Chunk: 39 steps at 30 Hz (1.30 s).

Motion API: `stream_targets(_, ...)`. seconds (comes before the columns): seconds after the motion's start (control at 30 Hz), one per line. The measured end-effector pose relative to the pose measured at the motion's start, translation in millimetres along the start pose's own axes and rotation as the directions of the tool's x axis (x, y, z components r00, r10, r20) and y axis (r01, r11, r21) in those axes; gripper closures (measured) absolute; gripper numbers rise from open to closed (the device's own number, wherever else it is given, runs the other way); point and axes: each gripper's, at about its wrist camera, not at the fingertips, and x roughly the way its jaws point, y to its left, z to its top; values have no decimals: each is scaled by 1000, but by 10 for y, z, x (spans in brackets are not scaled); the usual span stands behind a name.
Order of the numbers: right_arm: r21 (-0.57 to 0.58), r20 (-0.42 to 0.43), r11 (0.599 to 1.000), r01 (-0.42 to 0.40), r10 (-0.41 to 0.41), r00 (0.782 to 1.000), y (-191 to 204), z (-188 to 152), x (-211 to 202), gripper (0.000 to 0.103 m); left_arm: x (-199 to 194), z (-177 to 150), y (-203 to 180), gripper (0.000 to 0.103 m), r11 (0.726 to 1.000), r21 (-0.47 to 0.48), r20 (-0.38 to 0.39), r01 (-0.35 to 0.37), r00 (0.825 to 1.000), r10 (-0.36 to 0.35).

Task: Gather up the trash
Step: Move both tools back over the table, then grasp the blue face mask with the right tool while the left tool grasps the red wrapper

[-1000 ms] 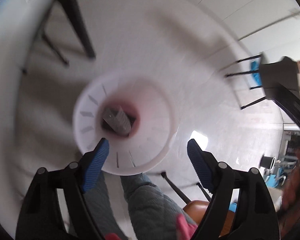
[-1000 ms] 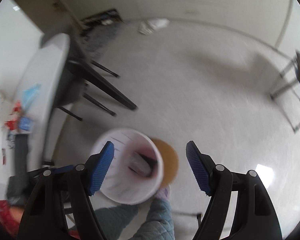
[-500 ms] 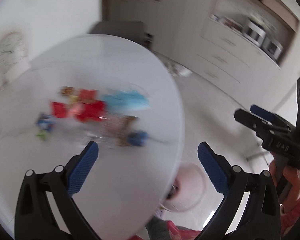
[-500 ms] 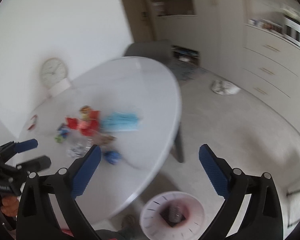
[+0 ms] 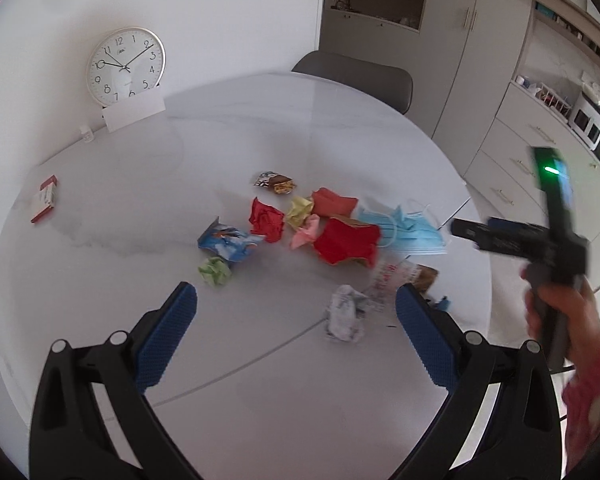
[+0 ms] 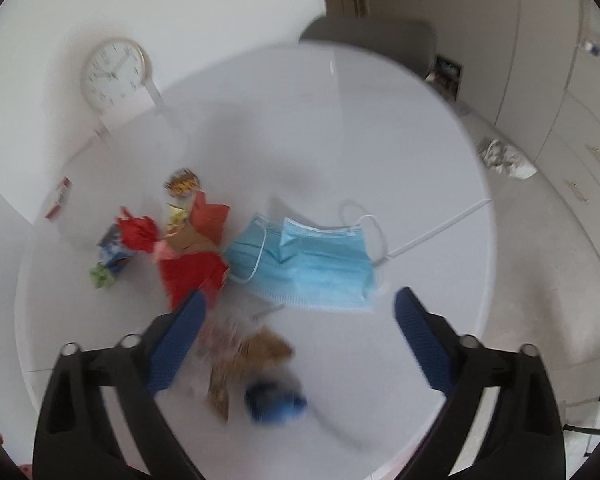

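Observation:
Trash lies in a pile on the round white table (image 5: pixel 260 136): red paper (image 5: pixel 346 242), a blue face mask (image 5: pixel 404 228), a blue snack wrapper (image 5: pixel 226 242), a green wad (image 5: pixel 215 271), a white crumpled wad (image 5: pixel 346 312). My left gripper (image 5: pixel 296 344) is open and empty above the table's near side. My right gripper (image 6: pixel 300 344) is open and empty above the mask (image 6: pixel 312 264), a brown wrapper (image 6: pixel 248 356) and a blue wad (image 6: pixel 276 400). It also shows in the left wrist view (image 5: pixel 520 236).
A wall clock (image 5: pixel 126 66) and a white card (image 5: pixel 134 114) stand at the table's back. A red and white box (image 5: pixel 44 200) lies at the left. A grey chair (image 5: pixel 364 76) is behind the table. Cabinets (image 5: pixel 540 140) line the right. A rag (image 6: pixel 504 156) lies on the floor.
Both grippers swung up from the white bin on the floor to the table and moved closer over the trash pile. Both stay open and empty.

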Motion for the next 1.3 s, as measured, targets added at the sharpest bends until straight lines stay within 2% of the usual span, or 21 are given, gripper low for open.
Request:
stream_targets(0.17, 16, -127, 1000, 20, -18, 992, -48, 153, 629, 26, 294, 60, 33, 8, 998, 52, -23, 22, 1000, -21)
stream_targets(0.27, 22, -181, 1000, 13, -9, 983, -98, 171, 810, 40, 502, 138, -7, 8, 993, 109, -37, 44, 999, -40)
stream_targets(0.33, 27, -195, 1000, 4, 1, 981, -122, 162, 837, 66, 617, 206, -47, 8, 988, 142, -51, 58, 997, -51)
stream_targets(0.43, 71, -194, 997, -18, 31, 981, -220, 175, 800, 81, 829, 305, -94, 8, 982, 171, -78, 83, 995, -70)
stream_targets(0.47, 94, -178, 995, -33, 50, 983, -263, 197, 748, 83, 903, 338, -103, 8, 982, 170, -88, 88, 993, -74)
stream_targets(0.57, 130, -139, 989, -63, 81, 987, -349, 280, 637, 87, 1087, 393, -43, 9, 987, 112, -122, 111, 988, -97)
stream_targets(0.63, 134, -117, 989, -64, 80, 990, -397, 330, 573, 89, 1174, 386, 47, 14, 991, 53, -151, 120, 982, -110)
stream_targets(0.73, 165, -67, 983, -86, 98, 993, -492, 378, 385, 89, 1242, 367, 83, 17, 992, 15, -180, 126, 976, -121)
stream_targets(0.83, 182, -20, 978, -99, 104, 994, -529, 424, 227, 89, 1380, 403, 3, 19, 985, -58, -226, 165, 958, -174)
stream_targets(0.97, 193, 27, 975, -111, 107, 994, -555, 427, 15, 89, 1647, 522, -189, 23, 957, -192, -276, 217, 924, -265)
stream_targets(1.03, 196, 41, 974, -111, 105, 994, -583, 364, -100, 89, 1826, 579, -289, 32, 946, -242, -305, 214, 909, -283)
stream_targets(1.07, 197, 46, 974, -110, 103, 994, -602, 320, -157, 89, 1949, 606, -334, 34, 936, -283, -328, 210, 896, -300)
stream_targets(1.17, 225, 54, 968, -111, 101, 993, -669, 184, -252, 89, 2279, 622, -368, 43, 897, -411, -388, 163, 859, -334)
stream_targets(1.27, 263, 57, 958, -113, 102, 993, -769, 27, -311, 89, 2516, 578, -311, 52, 848, -524, -424, 78, 839, -340)
stream_targets(1.3, 278, 56, 954, -115, 104, 993, -804, -30, -320, 89, 2571, 555, -291, 58, 832, -552, -433, 56, 834, -343)
